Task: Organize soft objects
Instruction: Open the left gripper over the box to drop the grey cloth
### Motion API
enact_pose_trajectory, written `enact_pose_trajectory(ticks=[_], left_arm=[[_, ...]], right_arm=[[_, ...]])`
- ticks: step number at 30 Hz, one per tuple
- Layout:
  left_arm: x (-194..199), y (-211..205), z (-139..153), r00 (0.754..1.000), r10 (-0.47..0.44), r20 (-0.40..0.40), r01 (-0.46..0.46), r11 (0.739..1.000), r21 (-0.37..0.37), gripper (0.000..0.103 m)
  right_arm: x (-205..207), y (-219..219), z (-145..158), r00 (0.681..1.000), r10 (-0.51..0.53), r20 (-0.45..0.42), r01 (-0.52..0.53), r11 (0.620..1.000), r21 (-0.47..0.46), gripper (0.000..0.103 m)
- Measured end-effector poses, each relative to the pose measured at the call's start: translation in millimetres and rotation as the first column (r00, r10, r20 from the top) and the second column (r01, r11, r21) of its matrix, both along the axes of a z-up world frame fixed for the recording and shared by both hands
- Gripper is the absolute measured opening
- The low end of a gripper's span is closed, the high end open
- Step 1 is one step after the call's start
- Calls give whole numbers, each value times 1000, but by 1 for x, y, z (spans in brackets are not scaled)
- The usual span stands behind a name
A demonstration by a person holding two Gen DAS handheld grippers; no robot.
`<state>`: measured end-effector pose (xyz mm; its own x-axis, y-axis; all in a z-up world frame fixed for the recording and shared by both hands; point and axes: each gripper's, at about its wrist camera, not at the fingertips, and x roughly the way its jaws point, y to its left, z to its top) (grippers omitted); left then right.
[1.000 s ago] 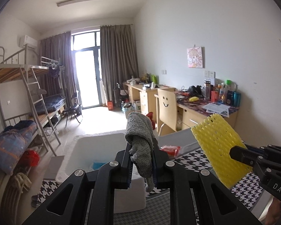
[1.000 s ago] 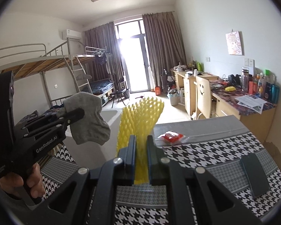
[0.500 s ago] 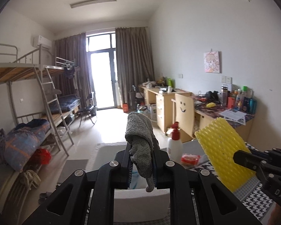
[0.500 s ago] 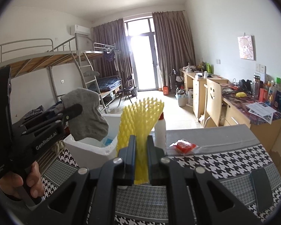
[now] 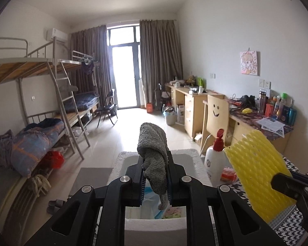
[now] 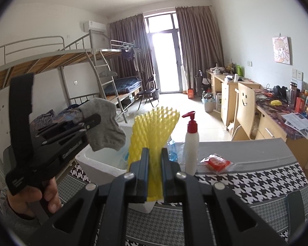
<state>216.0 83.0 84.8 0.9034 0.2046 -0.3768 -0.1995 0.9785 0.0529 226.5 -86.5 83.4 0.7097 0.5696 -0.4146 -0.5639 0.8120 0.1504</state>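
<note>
My left gripper (image 5: 155,174) is shut on a grey sock (image 5: 154,153) that droops over its jaws, above the open white foam box (image 5: 154,224). From the right wrist view the same sock (image 6: 102,127) hangs left of centre, over the box's (image 6: 104,164) left end. My right gripper (image 6: 155,172) is shut on a yellow foam net sleeve (image 6: 154,131), which stands upright over the box's right edge. That sleeve (image 5: 258,174) also shows at the right of the left wrist view. Inside the box lie pale blue and patterned items.
A white pump bottle (image 6: 192,143) with a red top stands just right of the box. A red packet in clear wrap (image 6: 217,162) lies on the houndstooth tablecloth (image 6: 256,184). A dark flat object (image 6: 299,209) lies near the table's right corner. A bare hand (image 6: 35,198) grips the left handle.
Both grippers have swung left across the table and now hang over the foam box. The pump bottle has come into view beside it. Sock and yellow sleeve remain gripped.
</note>
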Motion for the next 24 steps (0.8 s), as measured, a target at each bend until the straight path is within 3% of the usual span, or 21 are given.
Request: enact_pose_trajectory(ticks=[8,11,13,16,24], left_arm=[[23,9,-14,999,-4,-46,3,1000,-26,21],[25,13,-18,997,11,-73,-13,1000,-24,37],[20,15,-18,998,25,-58,-26,999,-22,73],[11,15,-13,999,44,-14,-44,999,1,97],[-8,25,-11,997,71,-16,-71,997,-15,101]], right_arm=[[3,5,-1,1000,5,-8,-5,1000,-15,13],[5,7,-2,1000,7,-11,-7,1000,-24,13],[5,8,-2,1000,5,-11,-5,1000,-27,13],[6,10,0,1000,2,-9,-2,1000,-23,13],[10,21,2,1000,11,-4,-11,999,-39,13]])
